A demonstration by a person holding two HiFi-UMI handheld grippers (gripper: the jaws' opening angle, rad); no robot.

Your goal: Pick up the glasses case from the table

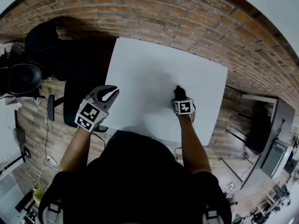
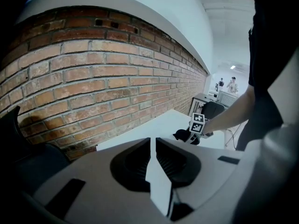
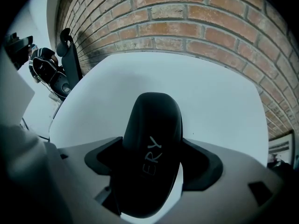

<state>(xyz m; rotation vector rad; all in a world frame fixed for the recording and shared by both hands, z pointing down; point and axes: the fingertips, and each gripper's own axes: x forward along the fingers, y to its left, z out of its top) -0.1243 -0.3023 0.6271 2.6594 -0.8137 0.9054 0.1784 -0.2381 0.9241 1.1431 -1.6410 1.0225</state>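
A black glasses case (image 3: 152,125) with pale lettering stands on end between the jaws of my right gripper (image 3: 153,155), which is shut on it. From the head view the case (image 1: 179,92) pokes out ahead of the right gripper (image 1: 180,98), over the near right part of the white table (image 1: 154,69). I cannot tell whether it touches the tabletop. My left gripper (image 1: 111,93) hovers at the table's near left edge. In its own view the left gripper (image 2: 153,148) has its pads almost together with nothing between them, and the case (image 2: 181,135) shows far off.
A brick wall (image 1: 154,8) runs behind the table. Black office chairs (image 1: 21,78) stand to the left on the wooden floor, with cables there. A desk (image 1: 275,143) sits at the far right. The table's far half (image 3: 187,83) is bare white surface.
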